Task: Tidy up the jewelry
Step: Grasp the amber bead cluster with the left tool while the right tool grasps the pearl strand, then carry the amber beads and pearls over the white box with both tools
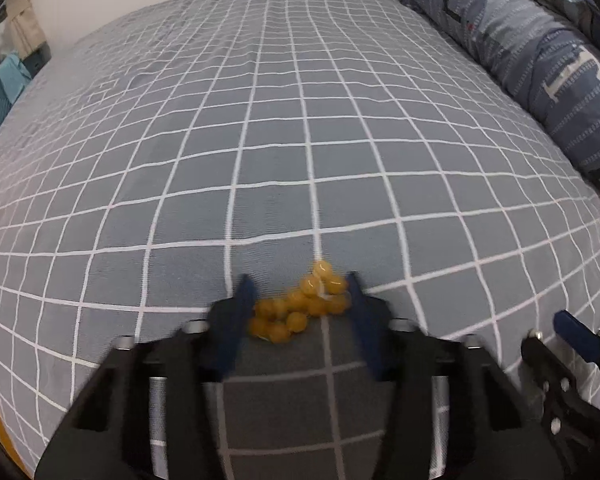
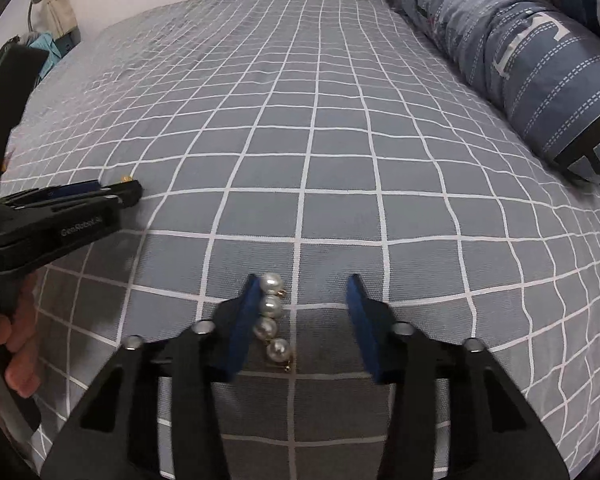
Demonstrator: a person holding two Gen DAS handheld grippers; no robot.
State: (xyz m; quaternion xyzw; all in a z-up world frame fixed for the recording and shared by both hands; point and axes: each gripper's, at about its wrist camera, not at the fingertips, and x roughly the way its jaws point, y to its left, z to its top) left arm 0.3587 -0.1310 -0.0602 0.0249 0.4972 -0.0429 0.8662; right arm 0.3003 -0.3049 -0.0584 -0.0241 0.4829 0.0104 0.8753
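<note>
The jewelry is still loose on the bed (image 1: pixel 300 140): your left tongs (image 1: pixel 298 300) bracket the amber beads (image 1: pixel 300 306), your right tongs (image 2: pixel 302 300) stand spread, pearl strand (image 2: pixel 271 322) against one blade. Sorting has barely begun.

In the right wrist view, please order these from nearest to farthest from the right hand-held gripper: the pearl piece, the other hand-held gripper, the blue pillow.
From the right hand-held gripper:
1. Pearl piece, between its fingers, against the left one.
2. Left hand-held gripper, off to the left, low over the checked bedsheet.
3. Blue pillow, far right, along the bed's edge.
</note>
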